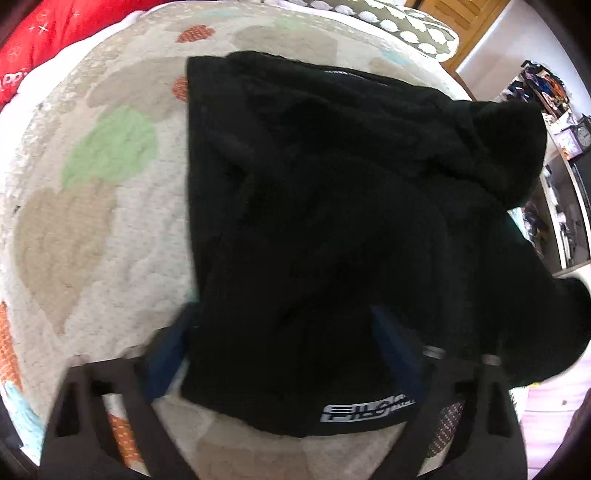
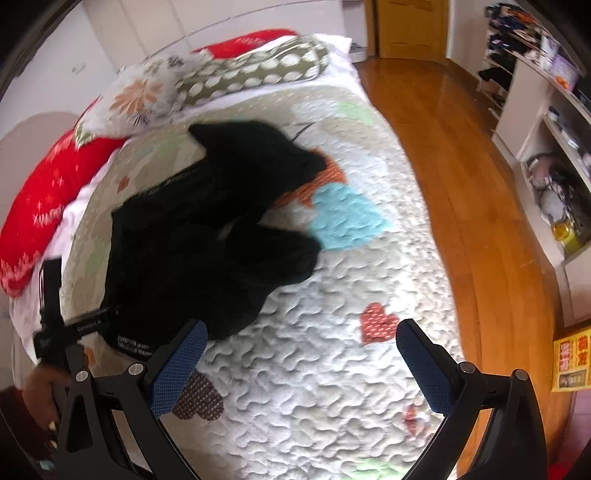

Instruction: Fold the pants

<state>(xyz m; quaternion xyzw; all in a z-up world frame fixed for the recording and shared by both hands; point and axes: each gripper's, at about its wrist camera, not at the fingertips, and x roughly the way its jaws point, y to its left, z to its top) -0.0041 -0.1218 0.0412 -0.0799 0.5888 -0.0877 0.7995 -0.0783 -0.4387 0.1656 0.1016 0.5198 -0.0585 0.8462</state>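
Black pants (image 1: 332, 203) lie crumpled in a heap on a quilted bedspread (image 1: 110, 221). My left gripper (image 1: 280, 314) points steeply down at their near end. That end, which carries a white logo label (image 1: 365, 406), lies between the blue pads, and the jaws stand wide apart on either side of the cloth. The right wrist view shows the pants (image 2: 207, 229) at centre left. My right gripper (image 2: 303, 325) hovers open over bare quilt (image 2: 332, 387) just right of the pants, with nothing between its fingers. A hand (image 2: 40, 391) holds the left tool at the pants' near-left corner.
Pillows (image 2: 236, 77) and a red blanket (image 2: 48, 206) line the far side of the bed. A wooden floor (image 2: 461, 184) runs along the bed's right edge, with white shelves (image 2: 546, 147) full of items beyond it. A door (image 2: 410, 26) stands at the back.
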